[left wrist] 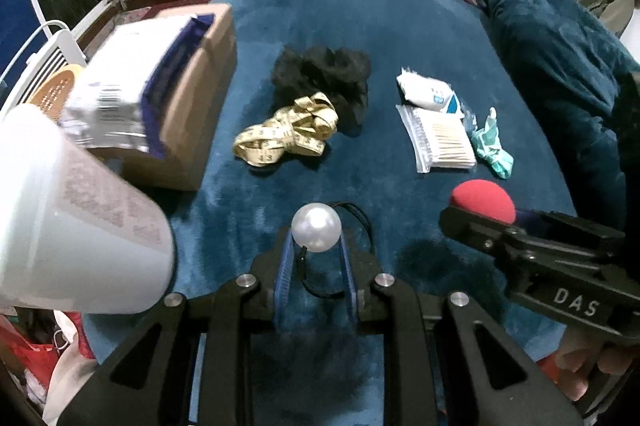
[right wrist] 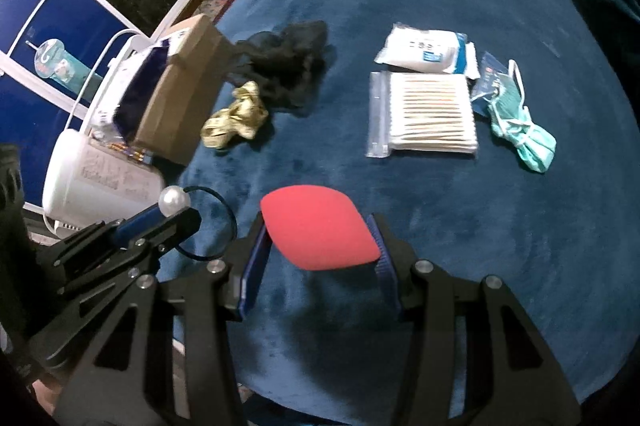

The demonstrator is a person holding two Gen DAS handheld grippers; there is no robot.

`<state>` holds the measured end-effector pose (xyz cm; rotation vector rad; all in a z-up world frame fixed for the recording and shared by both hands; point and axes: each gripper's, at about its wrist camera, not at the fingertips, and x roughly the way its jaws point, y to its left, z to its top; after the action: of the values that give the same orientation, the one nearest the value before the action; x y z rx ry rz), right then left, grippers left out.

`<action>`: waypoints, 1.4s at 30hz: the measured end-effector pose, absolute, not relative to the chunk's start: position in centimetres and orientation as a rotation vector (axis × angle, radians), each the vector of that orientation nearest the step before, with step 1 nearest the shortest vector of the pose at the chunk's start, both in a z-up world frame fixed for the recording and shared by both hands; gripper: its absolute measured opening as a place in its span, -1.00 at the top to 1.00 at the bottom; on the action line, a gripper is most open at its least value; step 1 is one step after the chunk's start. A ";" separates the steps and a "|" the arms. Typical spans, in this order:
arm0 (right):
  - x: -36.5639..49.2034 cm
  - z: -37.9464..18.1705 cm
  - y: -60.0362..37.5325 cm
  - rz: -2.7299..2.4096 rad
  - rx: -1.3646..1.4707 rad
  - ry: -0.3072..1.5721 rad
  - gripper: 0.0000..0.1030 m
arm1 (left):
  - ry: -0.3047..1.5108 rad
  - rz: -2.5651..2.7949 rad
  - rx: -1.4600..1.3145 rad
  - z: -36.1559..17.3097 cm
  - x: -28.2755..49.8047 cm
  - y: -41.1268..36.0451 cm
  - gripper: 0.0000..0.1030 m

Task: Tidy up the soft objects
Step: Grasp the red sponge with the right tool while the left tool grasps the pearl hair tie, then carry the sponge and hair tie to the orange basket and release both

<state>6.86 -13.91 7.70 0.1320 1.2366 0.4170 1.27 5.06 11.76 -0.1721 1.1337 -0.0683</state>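
1. Left gripper (left wrist: 316, 246) is clamped tight on the black hair tie (left wrist: 356, 222), and the pearl bead (left wrist: 316, 232) sits right at the fingertips, lifted clear of the blue blanket (left wrist: 360, 25).
2. The tie's black loop curls out past the bead toward one o'clock and another bit hangs down between the blue pads (left wrist: 282, 274).
3. Over to the right gripper (right wrist: 320, 242): jaws set at a middling width, squeezing the red makeup sponge (right wrist: 318, 228) from both sides, pointed end toward four o'clock.
4. In the right wrist view the left gripper shows at nine o'clock of the sponge, bead and loop poking out beyond it.
5. In the left wrist view the sponge peeks over the right gripper at three o'clock, near the bead but apart from it.
6. Up the blanket at twelve o'clock from the bead: a yellow tape measure (left wrist: 286, 131) in a loose tangle, touching the black fluffy cloth (left wrist: 320, 81) just behind it.
7. At ten o'clock stands a cardboard box (left wrist: 192, 97), open, with printed packets and dark blue inside.
8. A white plastic tub (left wrist: 76, 226) crowds the nine o'clock edge, blurred.
9. At two o'clock: a bag of cotton swabs (left wrist: 440, 137), a white wipes pack (left wrist: 428, 91) just behind it, and a teal face mask (left wrist: 492, 145) just beside the swabs.
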 end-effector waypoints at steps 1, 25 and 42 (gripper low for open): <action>6.6 8.1 -13.6 0.421 0.129 1.229 0.04 | 1.127 -0.065 -0.177 12.2 1.0 5.4 0.57; 3.7 20.0 -2.9 0.617 0.079 0.999 0.04 | 0.851 0.063 -0.334 23.3 -6.6 16.6 0.57; 4.9 20.8 14.4 0.875 -0.045 1.029 0.03 | 0.845 0.300 -0.549 21.5 -6.5 33.5 0.57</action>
<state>4.91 14.42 20.76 -0.0454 1.0287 0.8748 -6.52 33.54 21.52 -0.5492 0.8445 0.2997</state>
